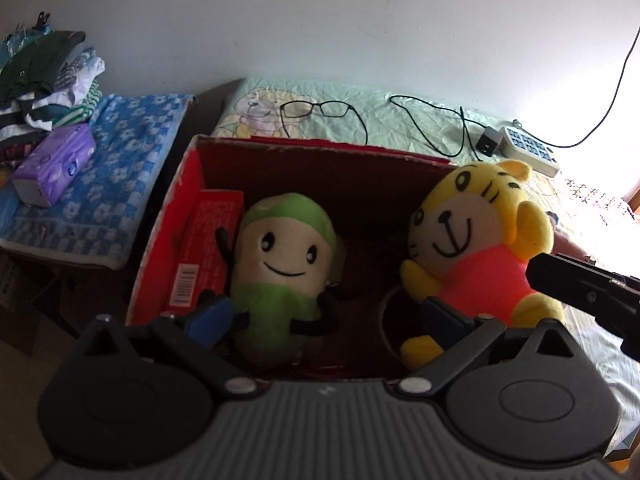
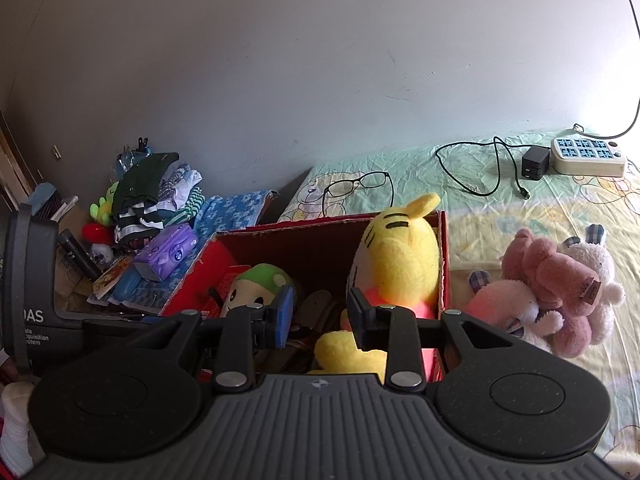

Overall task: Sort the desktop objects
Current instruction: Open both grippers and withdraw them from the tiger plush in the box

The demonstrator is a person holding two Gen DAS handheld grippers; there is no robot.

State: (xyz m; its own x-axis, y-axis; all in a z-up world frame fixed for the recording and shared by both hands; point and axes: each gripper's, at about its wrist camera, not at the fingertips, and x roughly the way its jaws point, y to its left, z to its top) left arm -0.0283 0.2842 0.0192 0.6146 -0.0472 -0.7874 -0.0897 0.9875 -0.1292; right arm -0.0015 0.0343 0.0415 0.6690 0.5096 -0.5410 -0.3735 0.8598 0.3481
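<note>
This is a home bedroom. A bed sheet (image 2: 460, 184) printed with cartoon bears fills the right half of the right wrist view, with plush toys (image 2: 560, 288) piled on it at right and eyeglasses (image 2: 356, 186) near centre. At middle left, folded clothes (image 2: 152, 196) and a tissue pack (image 2: 166, 258) lie against a plain wall.

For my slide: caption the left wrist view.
Green bean plush toy and yellow tiger plush toy inside red cardboard box.

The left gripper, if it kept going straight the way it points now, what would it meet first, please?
Probably the green bean plush lying in the red box, just ahead between the open left gripper's fingers; depth is uncertain.
</note>
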